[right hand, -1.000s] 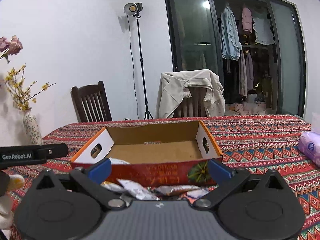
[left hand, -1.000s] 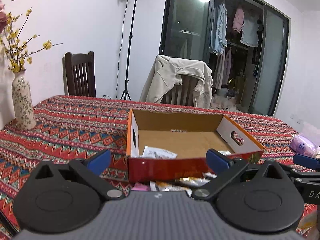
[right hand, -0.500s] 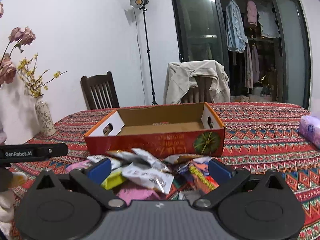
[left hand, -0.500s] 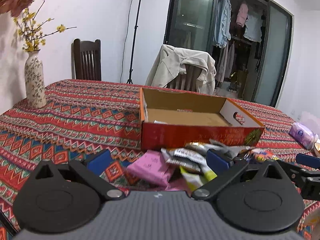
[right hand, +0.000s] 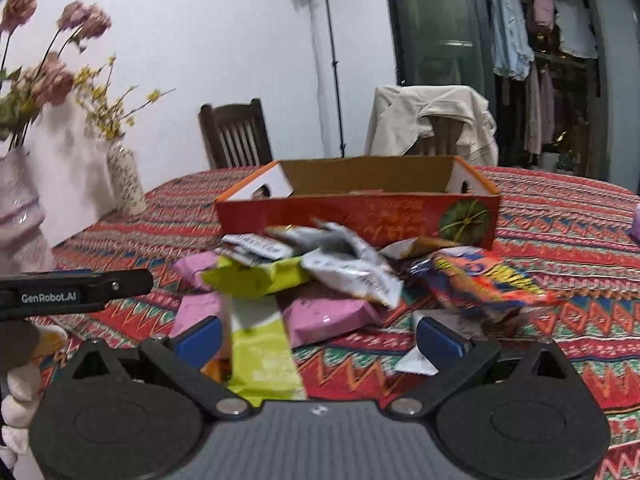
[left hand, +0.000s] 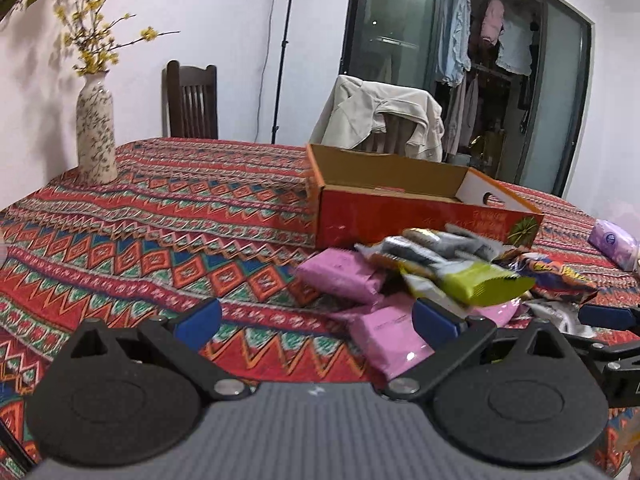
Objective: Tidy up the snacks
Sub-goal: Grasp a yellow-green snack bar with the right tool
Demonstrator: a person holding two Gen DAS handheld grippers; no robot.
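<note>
Crinkly foil snack packets [right hand: 340, 276] heap before the rectangular cardboard box [right hand: 360, 212]; both tools, left [left hand: 316, 320] and right [right hand: 320, 336], released.

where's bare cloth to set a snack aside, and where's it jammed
Bare patterned tablecloth runs between the speckled ceramic vase and the red cardboard box. Crowded: the snack packet pile fronting the box.

Snack packets [right hand: 320, 276] heaped before the box [right hand: 360, 216], vase [left hand: 96, 128] far left on the table [left hand: 168, 216]
</note>
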